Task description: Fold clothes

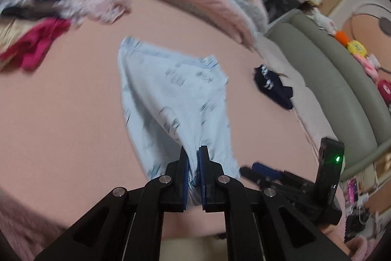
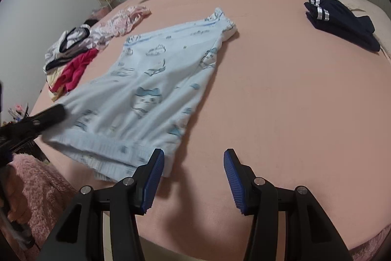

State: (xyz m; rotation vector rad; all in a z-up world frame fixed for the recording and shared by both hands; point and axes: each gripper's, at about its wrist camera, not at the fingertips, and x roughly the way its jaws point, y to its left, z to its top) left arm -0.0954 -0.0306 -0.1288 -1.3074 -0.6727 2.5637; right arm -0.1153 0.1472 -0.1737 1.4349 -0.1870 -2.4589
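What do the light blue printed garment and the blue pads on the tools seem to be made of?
The light blue garment looks like thin, soft matte knit, likely cotton: it creases, drapes limply and has a gathered band along its near edge. The pads look like ridged rubber or soft plastic, with fine parallel grooves and a dull sheen; which one, I cannot tell.

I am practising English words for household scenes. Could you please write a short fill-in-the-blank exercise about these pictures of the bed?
1. The left gripper is shut on the light ____ garment.
2. The right gripper is ____, holding nothing.
3. The folded navy garment has silver ____.
4. All the clothes lie on a ____ bed sheet.

Missing words: blue; open; stripes; pink
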